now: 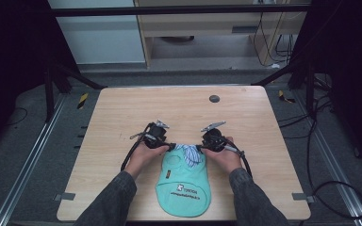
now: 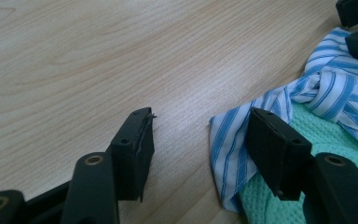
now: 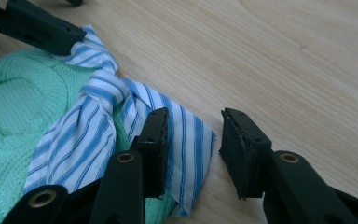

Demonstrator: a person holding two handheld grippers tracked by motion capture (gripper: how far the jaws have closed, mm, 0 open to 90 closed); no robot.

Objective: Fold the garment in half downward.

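A mint-green bib (image 1: 184, 186) with a white logo lies flat near the table's front edge. Its blue-and-white striped ties (image 1: 188, 154) are knotted at its top end. My left gripper (image 1: 169, 147) sits at the left tie end, open; one jaw rests over the striped strip (image 2: 226, 149) and the other on bare wood. My right gripper (image 1: 201, 148) stands open at the right tie end, its jaws either side of the striped strip's (image 3: 186, 140) edge. The knot (image 3: 109, 86) shows between both grippers, over the green cloth (image 3: 14, 107).
The wooden table (image 1: 179, 110) has a small dark round disc (image 1: 214, 98) near its far edge. Black cables trail from both grippers across the wood. Dark frame posts and floor cables surround the table.
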